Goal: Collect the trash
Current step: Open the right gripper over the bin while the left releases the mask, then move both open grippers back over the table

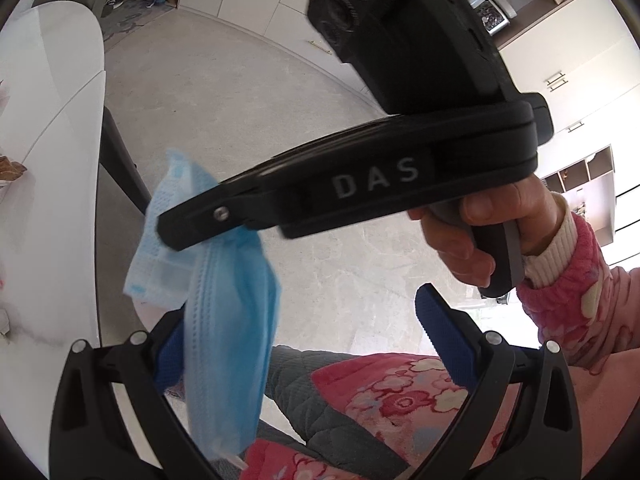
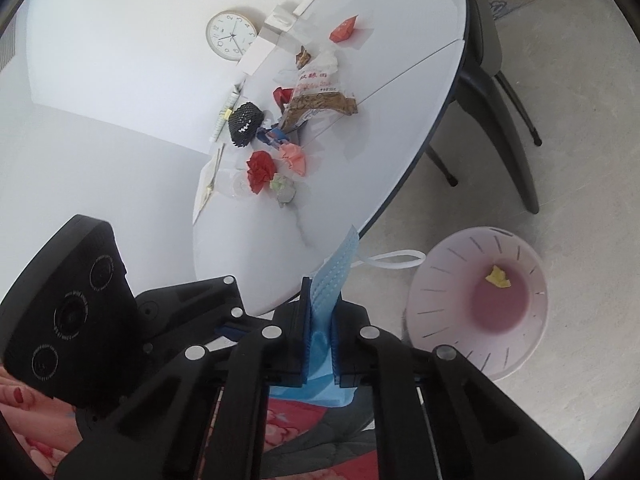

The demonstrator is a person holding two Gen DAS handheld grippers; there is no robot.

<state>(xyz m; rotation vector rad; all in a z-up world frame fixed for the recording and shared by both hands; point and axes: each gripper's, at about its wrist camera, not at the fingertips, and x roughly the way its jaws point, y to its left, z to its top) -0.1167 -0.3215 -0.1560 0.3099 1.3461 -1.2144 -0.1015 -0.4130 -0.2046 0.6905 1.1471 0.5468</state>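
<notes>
Light blue face mask [image 2: 334, 280], pale pink bin [image 2: 476, 304], white table [image 2: 120, 80], pink floral sleeve [image 1: 576, 292]

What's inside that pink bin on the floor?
The pink bin holds one small yellow scrap on its bottom. Nothing else shows inside; nothing covers the interior.

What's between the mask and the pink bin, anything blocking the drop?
Nothing visible. The right gripper is shut on the blue mask, off the table edge. The pink bin stands on the floor to its right, mouth open, only a yellow scrap inside. Bare floor lies between. The left gripper is open beside the mask.
</notes>
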